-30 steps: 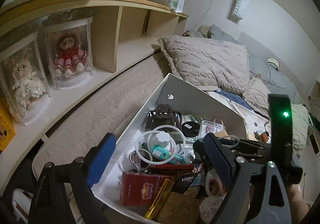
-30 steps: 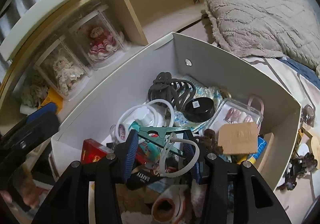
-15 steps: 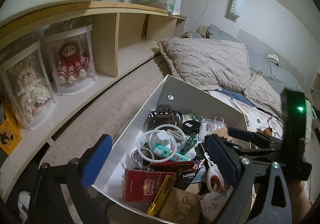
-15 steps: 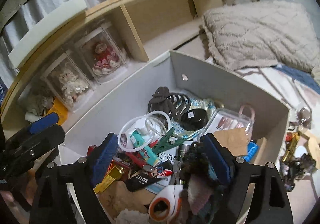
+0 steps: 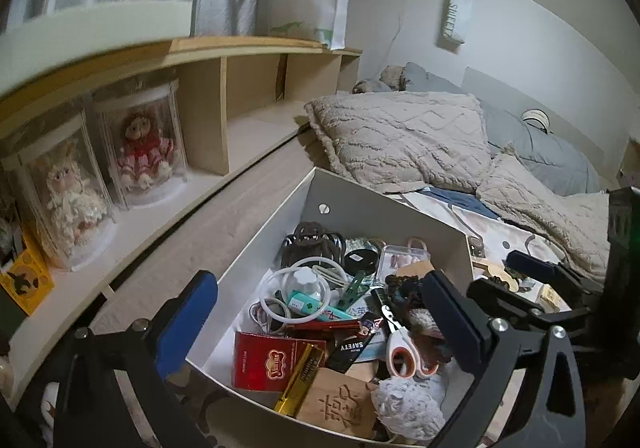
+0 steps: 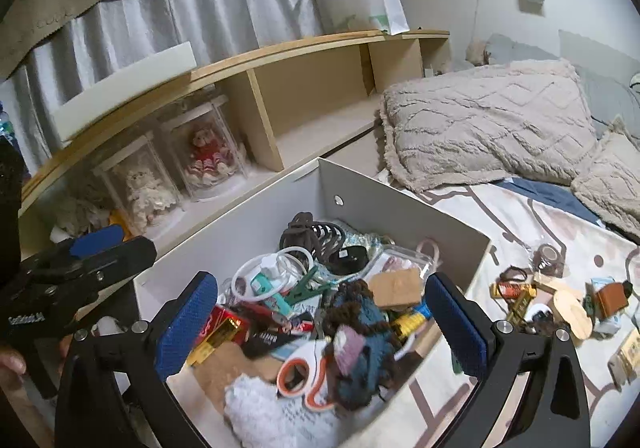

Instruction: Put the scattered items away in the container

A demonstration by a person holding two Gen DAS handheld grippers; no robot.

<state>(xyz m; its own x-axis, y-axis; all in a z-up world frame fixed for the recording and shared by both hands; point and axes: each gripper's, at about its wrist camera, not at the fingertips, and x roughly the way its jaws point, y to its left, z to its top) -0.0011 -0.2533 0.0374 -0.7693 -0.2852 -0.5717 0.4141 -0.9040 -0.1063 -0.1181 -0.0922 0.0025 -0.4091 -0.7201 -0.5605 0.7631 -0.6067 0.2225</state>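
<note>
Nearest the right wrist camera, the right gripper (image 6: 320,322) hangs over the near end of the white container (image 6: 404,204), its jaws opening wide with nothing pressed between the blue pads; a knitted blue and brown doll (image 6: 362,332) lies loose on top of the heap right below, which reads as a drop just made. The left gripper (image 5: 320,322) is likewise spreading apart and carries nothing, poised over the container's near left corner, probably to clear the way for the next reach. Under both, the container is packed: orange-handled scissors (image 6: 304,374) and a fluffy white ball (image 6: 264,408) at the near edge, a red box (image 5: 264,362) and gold bar (image 5: 300,382) toward the left wall, a white ring (image 5: 306,290) and green clip (image 6: 306,284) in the middle, a brown hair claw (image 5: 310,244) and clear case (image 5: 404,260) against the far wall. Items sit piled because they are dropped in, not arranged. Beyond the container's right wall, several scattered items (image 6: 560,300) lie on the bed sheet (image 6: 504,216), so the tidying looks unfinished. Farther off are the textured pillow (image 6: 488,120) and the wooden shelf (image 5: 240,48) holding two cased dolls (image 5: 140,152).
</note>
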